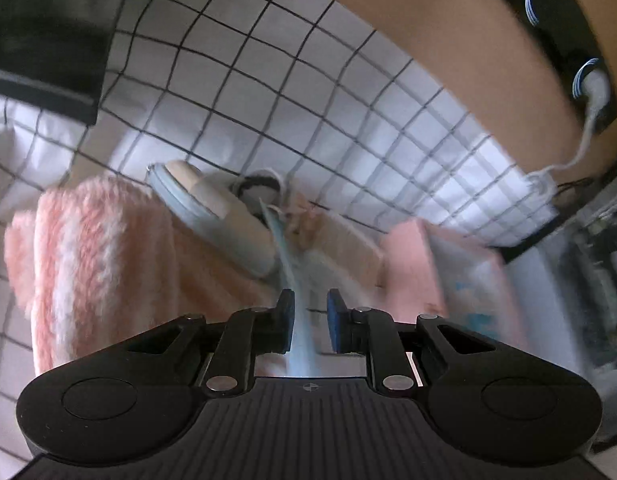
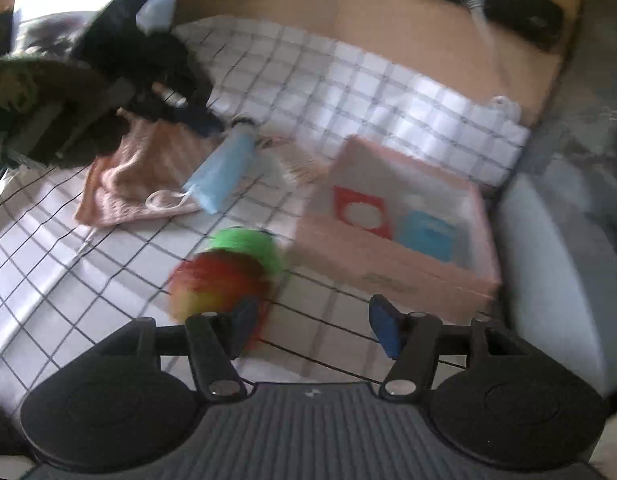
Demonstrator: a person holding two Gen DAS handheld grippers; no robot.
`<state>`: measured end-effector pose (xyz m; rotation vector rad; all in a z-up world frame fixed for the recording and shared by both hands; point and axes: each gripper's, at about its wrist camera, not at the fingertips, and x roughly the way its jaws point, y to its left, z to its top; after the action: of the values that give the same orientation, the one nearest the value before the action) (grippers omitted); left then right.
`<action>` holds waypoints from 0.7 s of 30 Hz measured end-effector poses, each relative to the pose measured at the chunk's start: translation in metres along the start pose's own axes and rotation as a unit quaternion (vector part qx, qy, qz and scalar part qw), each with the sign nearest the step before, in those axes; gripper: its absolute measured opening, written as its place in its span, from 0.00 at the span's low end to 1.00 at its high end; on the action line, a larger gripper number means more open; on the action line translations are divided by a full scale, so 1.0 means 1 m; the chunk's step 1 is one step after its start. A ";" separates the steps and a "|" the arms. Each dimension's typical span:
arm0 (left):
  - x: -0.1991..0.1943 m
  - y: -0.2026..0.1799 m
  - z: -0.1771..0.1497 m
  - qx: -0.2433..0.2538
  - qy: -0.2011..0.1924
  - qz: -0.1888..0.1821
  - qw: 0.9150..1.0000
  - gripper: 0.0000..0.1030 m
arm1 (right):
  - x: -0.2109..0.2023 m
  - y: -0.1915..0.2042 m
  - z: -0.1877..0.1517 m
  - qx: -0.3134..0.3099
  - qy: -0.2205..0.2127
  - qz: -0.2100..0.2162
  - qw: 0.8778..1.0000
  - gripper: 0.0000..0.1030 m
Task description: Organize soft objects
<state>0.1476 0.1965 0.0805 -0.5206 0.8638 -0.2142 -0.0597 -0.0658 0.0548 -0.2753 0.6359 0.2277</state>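
In the left wrist view my left gripper point(image 1: 310, 320) has its pads a little apart with a light blue face mask point(image 1: 292, 276) hanging between them; whether it is gripped is unclear. Behind it lie a pink fluffy towel point(image 1: 92, 256) and a pale slipper-like object point(image 1: 212, 216). In the right wrist view my right gripper point(image 2: 312, 328) is open and empty, just above a fluffy red, yellow and green ball point(image 2: 228, 268). The mask point(image 2: 224, 168) and towel point(image 2: 136, 176) lie further off, with the left gripper point(image 2: 108, 92) over them.
A pink cardboard box point(image 2: 396, 264) with a red and a blue item inside stands to the right of the ball; it also shows in the left wrist view point(image 1: 448, 272). A white checked sheet point(image 2: 348, 92) covers the surface. A tan wall, black socket strip point(image 1: 568, 40) and cable lie behind.
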 end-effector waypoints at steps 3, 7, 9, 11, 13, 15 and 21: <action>0.016 -0.005 0.005 0.018 0.010 0.056 0.998 0.18 | -0.022 -0.018 -0.009 0.018 -0.022 -0.007 1.000 0.62; 0.029 -0.006 0.000 -0.001 0.022 0.081 0.996 0.18 | -0.028 -0.032 -0.025 0.032 -0.037 -0.024 0.999 0.63; 0.036 -0.007 -0.001 -0.007 0.024 0.081 0.996 0.19 | -0.026 -0.034 -0.035 0.035 -0.044 -0.033 0.998 0.63; 0.045 -0.010 0.001 -0.015 0.028 0.072 0.997 0.19 | -0.022 -0.033 -0.042 0.042 -0.036 -0.043 0.998 0.63; 0.051 -0.012 0.003 -0.015 0.029 0.073 0.997 0.19 | -0.022 -0.031 -0.046 0.044 -0.023 -0.030 0.998 0.63; 0.060 -0.014 0.003 -0.009 0.041 0.090 0.995 0.19 | -0.025 -0.029 -0.049 0.031 -0.020 -0.021 0.999 0.63; 0.070 -0.015 -0.005 0.006 0.036 0.099 0.994 0.16 | -0.023 -0.031 -0.055 0.041 -0.025 -0.015 0.999 0.63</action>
<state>0.1893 0.1552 0.0386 -0.4138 0.9772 -0.0565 -0.0990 -0.1153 0.0319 -0.1990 0.5896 0.1784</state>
